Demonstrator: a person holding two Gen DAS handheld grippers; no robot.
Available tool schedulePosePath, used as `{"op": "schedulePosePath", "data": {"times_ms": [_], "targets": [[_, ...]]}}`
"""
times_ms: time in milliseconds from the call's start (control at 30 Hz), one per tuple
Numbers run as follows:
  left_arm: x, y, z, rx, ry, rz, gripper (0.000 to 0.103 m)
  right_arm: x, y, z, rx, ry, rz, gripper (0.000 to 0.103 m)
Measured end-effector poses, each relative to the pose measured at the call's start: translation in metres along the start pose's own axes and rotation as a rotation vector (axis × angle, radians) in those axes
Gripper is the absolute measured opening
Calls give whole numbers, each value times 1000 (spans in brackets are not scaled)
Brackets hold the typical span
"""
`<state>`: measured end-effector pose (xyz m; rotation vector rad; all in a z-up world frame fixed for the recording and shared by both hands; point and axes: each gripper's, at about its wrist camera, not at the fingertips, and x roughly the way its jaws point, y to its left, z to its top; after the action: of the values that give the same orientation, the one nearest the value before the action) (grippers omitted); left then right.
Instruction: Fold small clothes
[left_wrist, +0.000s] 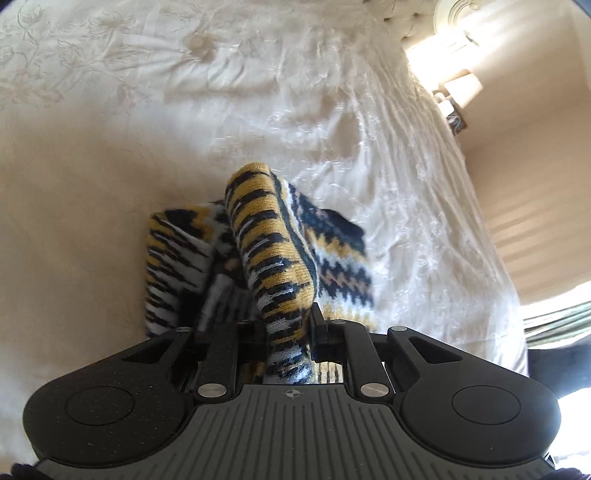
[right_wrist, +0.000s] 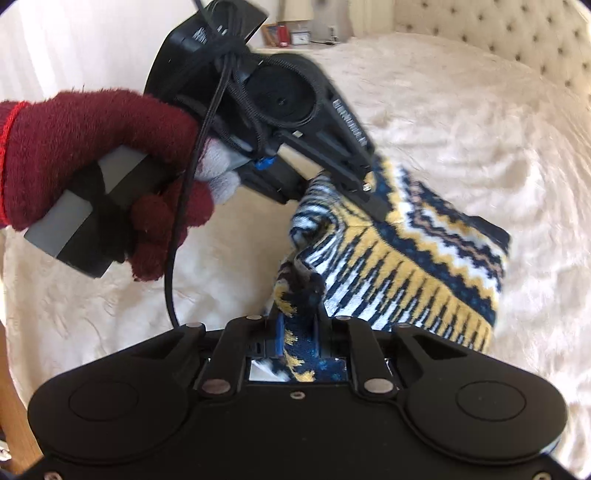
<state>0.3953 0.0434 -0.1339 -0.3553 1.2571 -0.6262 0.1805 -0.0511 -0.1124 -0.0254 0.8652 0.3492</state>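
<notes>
A small knitted garment (left_wrist: 273, 236) with navy, yellow and white zigzag bands is lifted in a bunch off the cream bedspread (left_wrist: 110, 184). My left gripper (left_wrist: 289, 325) is shut on a yellow-striped fold of it that stands up between the fingers. In the right wrist view the same knit (right_wrist: 417, 258) hangs to the right, and my right gripper (right_wrist: 297, 326) is shut on its navy edge. The left gripper (right_wrist: 369, 201) also shows there from the side, held by a hand in a dark red glove (right_wrist: 85, 147), its fingers pinching the upper edge of the knit.
A tufted headboard (right_wrist: 517, 33) runs along the far side of the bed. A nightstand with small items (right_wrist: 291, 35) stands at the back. A black cable (right_wrist: 171, 266) hangs from the left gripper. A lit lamp (left_wrist: 461, 85) and a striped curtain (left_wrist: 554, 317) lie off the bed's right edge.
</notes>
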Motion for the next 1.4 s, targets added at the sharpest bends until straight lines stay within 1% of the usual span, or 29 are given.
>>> {"op": "schedulePosePath", "data": {"times_ms": [67,100,133,167,200,233,267,300,333,367,400,567,633,700,733,767,800,900,967,1033,1100,1267,1400], "targets": [[11,14,0,0,15,63,17,23,6,2,-5,42,12,24],[18,21,-1,-3,26,98,18,37,8,3,-1,73,24,31],[25,29,-2,-5,48,137,20,51,9,2,5,107,36,32],[31,37,-3,-9,68,165,31,63,9,0,11,146,47,34],[32,42,-4,-23,66,170,38,74,8,-2,23,184,53,42],[31,46,-5,-38,60,158,38,77,7,-3,40,201,65,46],[28,47,-7,-49,56,146,41,76,5,-3,58,199,79,50],[25,48,-8,-49,52,149,49,71,2,-2,76,187,91,55],[22,48,-9,-39,44,162,53,65,-1,-1,88,174,100,60],[19,47,-10,-29,36,175,57,57,-6,-2,98,160,107,71],[14,46,-11,-22,25,179,57,49,-9,-2,108,147,112,77],[-17,33,-9,18,-81,197,58,10,-41,-5,202,80,80,78],[-24,24,-9,33,-101,187,59,-3,-56,-7,256,50,57,81],[-26,15,-13,53,-107,173,61,-10,-71,-8,322,30,38,87],[-25,12,-16,62,-102,167,63,-12,-81,-9,358,25,30,88],[-23,10,-20,66,-92,159,69,-14,-91,-10,395,20,19,90],[-20,8,-24,65,-77,151,71,-10,-105,-7,434,18,8,91],[-10,10,-43,47,-27,143,71,-3,-140,-9,539,12,-14,92],[-4,14,-55,21,4,146,71,2,-159,-11,597,13,-10,95],[2,21,-66,-17,34,140,71,8,-174,-12,634,16,-5,95],[5,26,-75,-48,58,133,71,15,-187,-13,663,25,9,95],[20,37,-86,-94,113,118,71,38,-213,-13,757,31,81,95],[33,42,-88,-132,124,65,72,60,-229,-17,829,56,139,95]]}}
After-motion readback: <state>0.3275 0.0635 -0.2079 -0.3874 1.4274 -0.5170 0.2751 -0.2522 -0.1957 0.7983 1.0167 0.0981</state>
